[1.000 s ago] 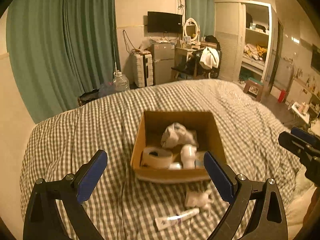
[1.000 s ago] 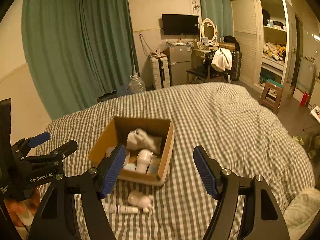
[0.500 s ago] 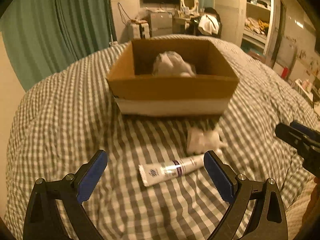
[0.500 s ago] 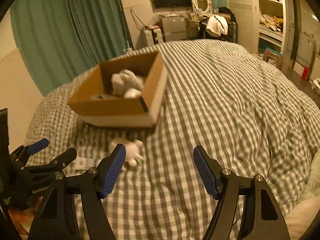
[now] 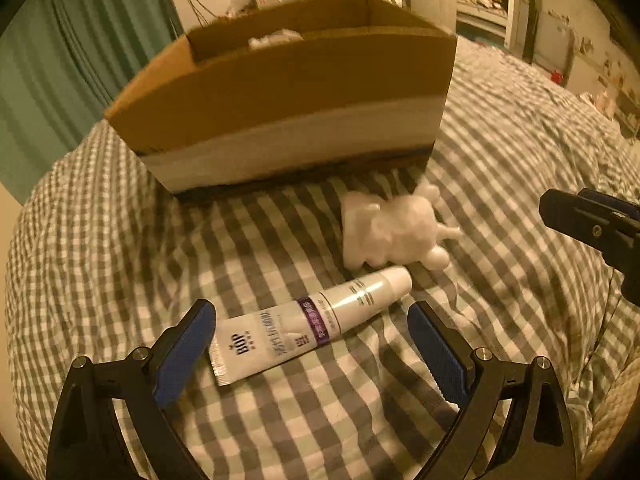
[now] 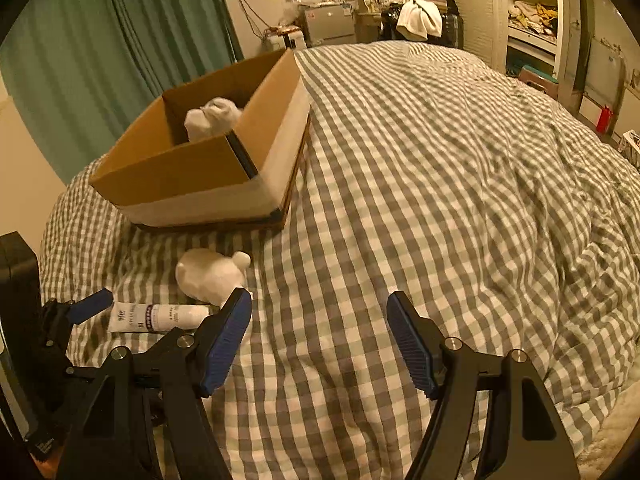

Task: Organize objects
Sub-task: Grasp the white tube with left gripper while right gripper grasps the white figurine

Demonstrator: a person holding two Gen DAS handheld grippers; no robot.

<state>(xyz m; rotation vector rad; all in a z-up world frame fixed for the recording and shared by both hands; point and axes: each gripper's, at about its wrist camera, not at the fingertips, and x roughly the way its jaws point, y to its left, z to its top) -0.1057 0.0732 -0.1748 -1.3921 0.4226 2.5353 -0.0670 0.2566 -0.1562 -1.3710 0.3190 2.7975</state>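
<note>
A white cream tube (image 5: 308, 326) lies on the checked bedspread, its flat end between the fingers of my open left gripper (image 5: 310, 354), which is low over it. A white toy animal figure (image 5: 394, 230) lies just beyond the tube's cap. A cardboard box (image 5: 288, 92) stands behind them with white items inside. In the right wrist view the tube (image 6: 158, 317), the figure (image 6: 210, 276) and the box (image 6: 200, 168) lie to the left. My right gripper (image 6: 320, 344) is open and empty over bare bedspread.
The bed's checked cover (image 6: 460, 200) spreads wide to the right. Green curtains (image 6: 120, 40) hang behind the box. A desk, chair and wardrobe (image 6: 528, 20) stand past the bed's far end. My right gripper shows at the right edge of the left wrist view (image 5: 592, 228).
Both grippers have come down and forward toward the bed. The left gripper now straddles the tube's flat end. The box looms nearer. Both stay open.
</note>
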